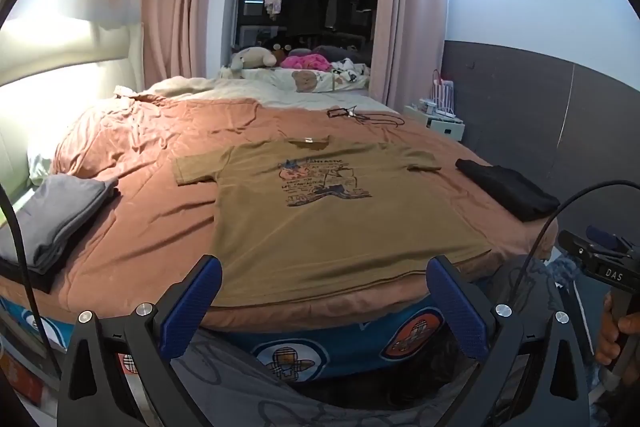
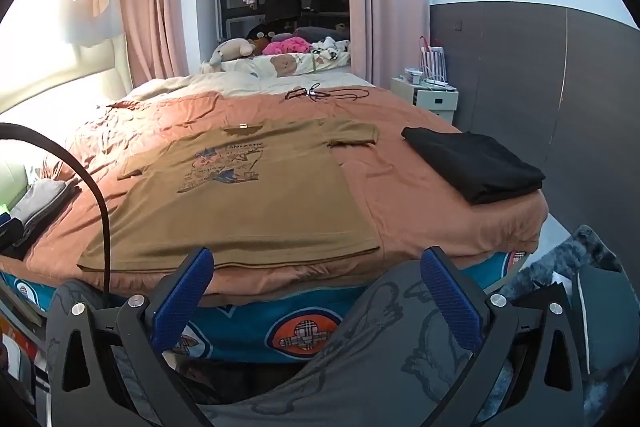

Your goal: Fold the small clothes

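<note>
Left wrist view: mustard-brown printed cotton t-shirt [image 1: 320, 211] lies flat, face up, on rust-orange bed cover [image 1: 152, 187], hem at near edge; left gripper [image 1: 324, 291] & right gripper [image 2: 318, 281] jaws wide, empty, just short of hem; folded black garment [image 1: 508, 191] right of shirt, folded grey pile [image 1: 60, 215] left

Both wrist cams face bed [image 1: 120, 155] (foot-end, close)

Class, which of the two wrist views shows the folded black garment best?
The right wrist view: the black garment lies large and whole, its folded edges plain. The left wrist view shows it smaller, pushed toward the frame's right side, by a cable.
</note>
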Motion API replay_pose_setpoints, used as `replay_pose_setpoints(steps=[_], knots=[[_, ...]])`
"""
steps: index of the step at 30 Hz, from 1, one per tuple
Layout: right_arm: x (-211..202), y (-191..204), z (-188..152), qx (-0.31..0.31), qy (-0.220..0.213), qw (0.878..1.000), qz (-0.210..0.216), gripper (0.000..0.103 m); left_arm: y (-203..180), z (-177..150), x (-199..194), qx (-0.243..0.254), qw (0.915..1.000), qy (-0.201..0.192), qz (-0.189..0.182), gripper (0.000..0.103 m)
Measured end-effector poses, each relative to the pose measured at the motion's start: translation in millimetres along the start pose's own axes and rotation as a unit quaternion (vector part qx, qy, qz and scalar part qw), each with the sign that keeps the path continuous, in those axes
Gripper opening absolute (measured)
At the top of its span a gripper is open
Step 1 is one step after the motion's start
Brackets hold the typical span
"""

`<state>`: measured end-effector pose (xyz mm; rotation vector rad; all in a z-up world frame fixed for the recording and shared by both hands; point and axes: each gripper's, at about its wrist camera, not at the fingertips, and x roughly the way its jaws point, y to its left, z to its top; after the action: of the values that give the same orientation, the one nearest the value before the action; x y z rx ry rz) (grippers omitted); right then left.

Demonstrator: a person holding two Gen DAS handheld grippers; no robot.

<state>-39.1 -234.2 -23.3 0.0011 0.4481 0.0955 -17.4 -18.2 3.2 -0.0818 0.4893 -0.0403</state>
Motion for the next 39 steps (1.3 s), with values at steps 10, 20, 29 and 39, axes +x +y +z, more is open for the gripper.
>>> replay_pose_setpoints(steps=[10,20,29,39], knots=[[-3.9,-0.1,-0.8,-0.003,-0.008,1.000,-0.003,0.103,1.5,-1.9,-8.4,-0.004,1.0000,-0.005,-0.008,0.103],[-8.3,0.9,-5.0,-0.003,-0.014,1.000,-0.003,0.103,0.4,-3.6,-14.1,-0.002,0.9999,-0.009,-0.009,0.103],[-11.6,2.5,-7.0,-0.007,-0.018,1.000,-0.002,0.103,-1.9,-5.4,-19.8,-0.001,0.9999,-0.012,-0.013,0.103],[-13.2,4.7,-8.8,-0.012,-0.021,1.000,-0.002,0.103,-2.8,-5.3,-25.6,0.001,0.9998,-0.016,-0.014,0.103]])
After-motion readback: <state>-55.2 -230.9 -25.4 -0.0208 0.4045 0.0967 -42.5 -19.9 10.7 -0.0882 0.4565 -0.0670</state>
